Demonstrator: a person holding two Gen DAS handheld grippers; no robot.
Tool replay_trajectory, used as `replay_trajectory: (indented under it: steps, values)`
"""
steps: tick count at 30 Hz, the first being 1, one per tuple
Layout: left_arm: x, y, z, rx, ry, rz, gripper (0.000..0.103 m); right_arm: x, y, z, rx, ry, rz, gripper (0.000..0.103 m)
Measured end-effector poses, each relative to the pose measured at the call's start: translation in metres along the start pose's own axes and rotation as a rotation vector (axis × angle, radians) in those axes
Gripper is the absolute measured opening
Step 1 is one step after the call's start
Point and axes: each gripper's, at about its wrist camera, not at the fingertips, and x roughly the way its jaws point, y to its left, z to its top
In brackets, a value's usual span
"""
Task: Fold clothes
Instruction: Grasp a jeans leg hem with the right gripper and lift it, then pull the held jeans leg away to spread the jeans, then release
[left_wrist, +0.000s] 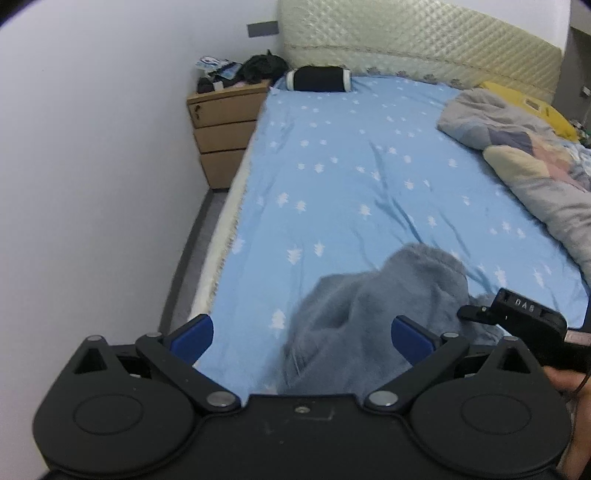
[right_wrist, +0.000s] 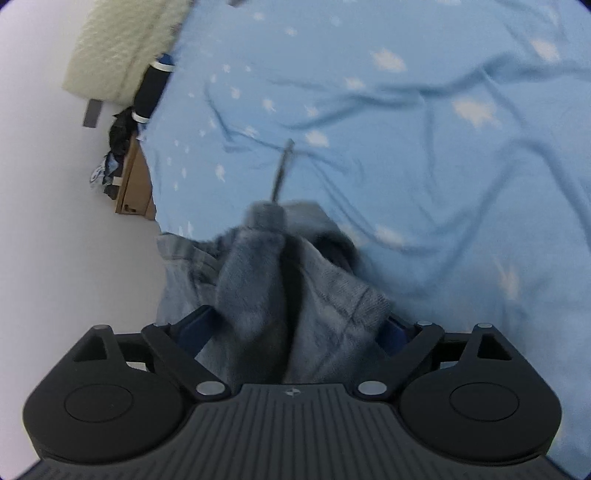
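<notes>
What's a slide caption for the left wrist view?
Left gripper, jaws open, over a crumpled grey garment on a star-print blue bedsheet; right gripper alongside.

Blurred, perhaps fleecy grey garment on bed

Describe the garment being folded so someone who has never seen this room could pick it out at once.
Start at the bed with the light blue star-print sheet. At its near end, close to the edge facing the white wall, lies a crumpled grey fleecy garment with a thin drawstring trailing from it. Unlike the patchwork quilt bunched along the far side, it is plain grey and lies right in front of both tools.
</notes>
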Motion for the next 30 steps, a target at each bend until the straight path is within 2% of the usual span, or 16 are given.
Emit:
replay_trajectory:
  steps: [1, 2, 3, 4, 5, 7, 8, 13, 19, 22, 26, 30]
  values:
    - [-0.001, 0.0, 0.003, 0.001, -0.007, 0.006, 0.103, 0.004, 0.005, 0.001, -0.022, -0.012, -0.017, 0.083]
    - [-0.003, 0.0, 0.006, 0.004, -0.013, 0.01, 0.103, 0.007, 0.011, 0.003, -0.044, -0.025, -0.034, 0.071]
    - [-0.005, 0.0, 0.007, 0.009, -0.019, 0.013, 0.103, 0.011, 0.016, 0.004, -0.067, -0.028, -0.05, 0.063]
    - [-0.007, -0.002, 0.008, 0.015, -0.026, 0.012, 0.103, 0.013, 0.021, 0.005, -0.093, -0.023, -0.06, 0.047]
    - [-0.01, -0.004, 0.009, 0.022, -0.033, 0.01, 0.103, 0.011, 0.028, 0.006, -0.126, -0.025, -0.069, 0.035]
    - [-0.016, -0.008, 0.01, 0.028, -0.051, 0.004, 0.103, 0.001, 0.038, 0.008, -0.179, -0.041, -0.071, 0.022]
    - [-0.02, -0.011, 0.01, 0.029, -0.055, -0.001, 0.103, -0.007, 0.042, 0.009, -0.19, -0.05, -0.06, 0.019]
    - [-0.044, -0.031, 0.004, 0.049, -0.096, -0.051, 0.103, -0.054, 0.054, 0.016, -0.262, -0.136, -0.007, 0.017]
    - [-0.066, -0.06, -0.014, 0.079, -0.121, -0.123, 0.103, -0.141, 0.054, 0.033, -0.28, -0.351, 0.02, 0.017]
    - [-0.073, -0.074, -0.026, 0.085, -0.121, -0.151, 0.103, -0.18, 0.052, 0.047, -0.33, -0.467, 0.007, 0.017]
    - [-0.083, -0.089, -0.04, 0.081, -0.106, -0.152, 0.103, -0.204, 0.037, 0.072, -0.347, -0.57, -0.023, 0.017]
    - [-0.093, -0.098, -0.047, 0.066, -0.087, -0.139, 0.103, -0.214, 0.014, 0.106, -0.31, -0.622, -0.05, 0.017]
